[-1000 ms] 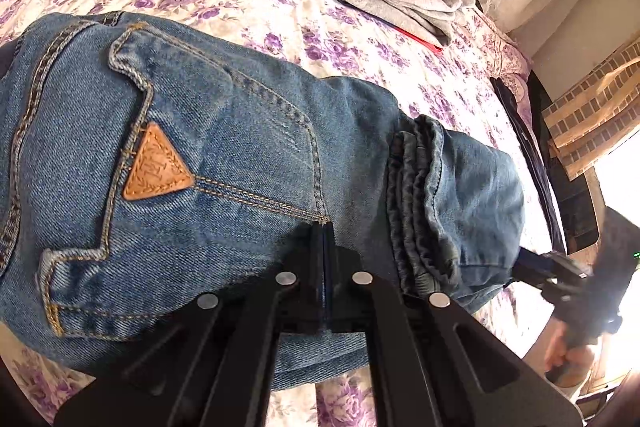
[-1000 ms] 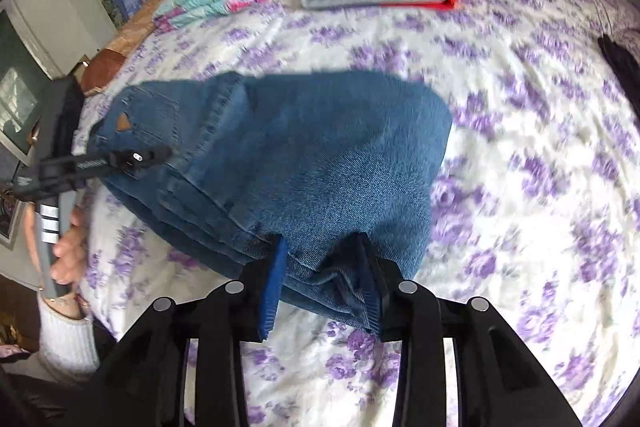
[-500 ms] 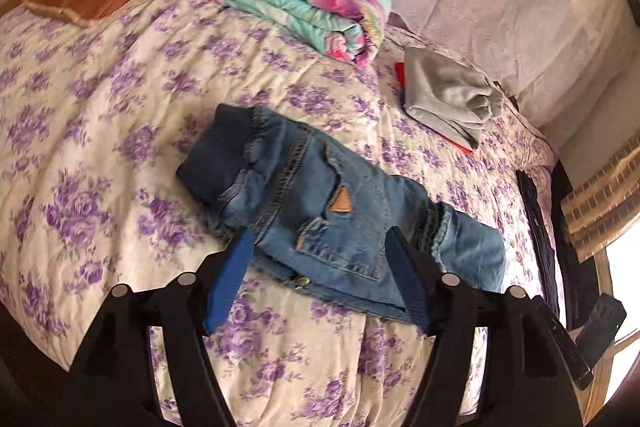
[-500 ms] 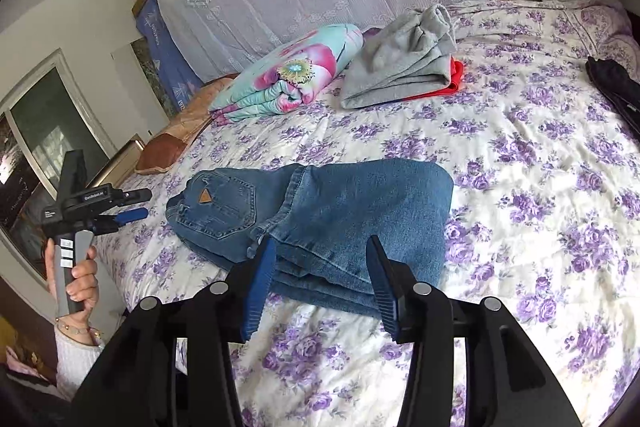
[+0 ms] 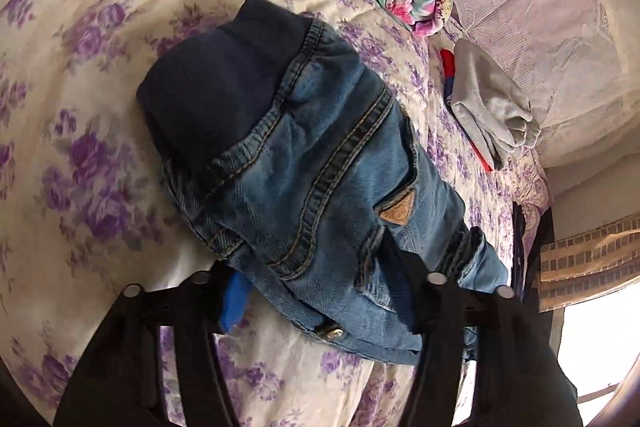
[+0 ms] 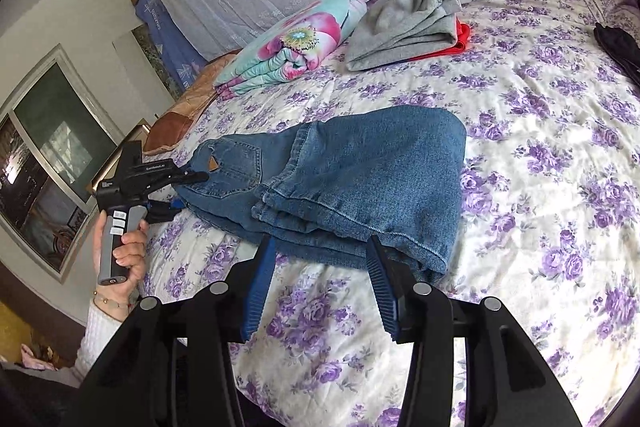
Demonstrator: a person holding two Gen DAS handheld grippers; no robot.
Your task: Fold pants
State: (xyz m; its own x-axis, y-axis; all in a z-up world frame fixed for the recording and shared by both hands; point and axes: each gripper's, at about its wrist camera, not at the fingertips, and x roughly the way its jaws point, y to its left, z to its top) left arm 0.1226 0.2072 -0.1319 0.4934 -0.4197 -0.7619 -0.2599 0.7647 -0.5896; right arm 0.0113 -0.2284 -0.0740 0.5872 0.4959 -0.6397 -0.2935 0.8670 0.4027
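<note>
Both tongs gape: left tongs (image 5: 316, 291) straddle the folded jeans (image 6: 352, 183) on the bed (image 6: 540, 147); right tongs (image 6: 320, 283) hover beside them.

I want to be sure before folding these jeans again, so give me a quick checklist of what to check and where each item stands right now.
1. Left gripper open: ok, jaws spread around the waist end of the jeans.
2. Right gripper open: ok, at the folded leg hems, gripping nothing.
3. Jeans already folded over once: ok.
4. Layers aligned at the near edge: not ok, hems staggered.
5. Bedspread beyond the jeans free: ok; grey garment and floral blanket lie apart.
6. Fabric caught on a finger: cannot tell.
</note>
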